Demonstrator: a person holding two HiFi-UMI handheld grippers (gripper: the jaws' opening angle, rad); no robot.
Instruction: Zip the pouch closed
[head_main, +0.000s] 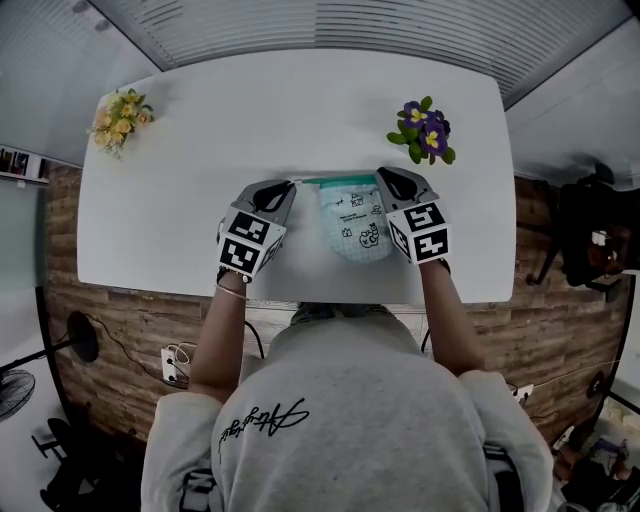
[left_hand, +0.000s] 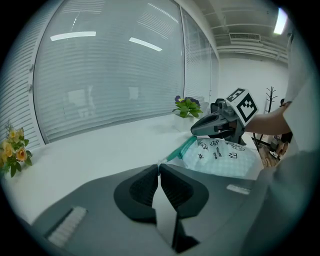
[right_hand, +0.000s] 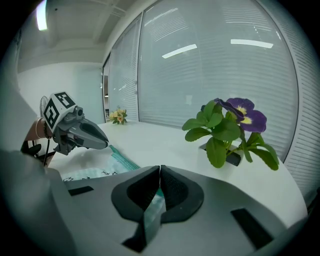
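Note:
A pale mint pouch (head_main: 356, 228) with small black drawings and a teal zip strip along its top hangs stretched between my two grippers over the white table (head_main: 300, 110). At the zip strip's left end, my left gripper (head_main: 290, 186) is shut on a small pale tab, as the left gripper view (left_hand: 159, 166) shows. My right gripper (head_main: 382, 177) is shut on the right end, with teal strip pinched between its pads (right_hand: 160, 172). The pouch body (left_hand: 220, 157) sags toward me, and whether it touches the table I cannot tell. Each gripper view shows the other gripper across the pouch.
A bunch of yellow flowers (head_main: 120, 118) lies at the table's far left corner. A potted purple flower (head_main: 425, 132) stands far right, close beyond my right gripper (right_hand: 225, 130). Window blinds run behind the table. The table's near edge is just below the pouch.

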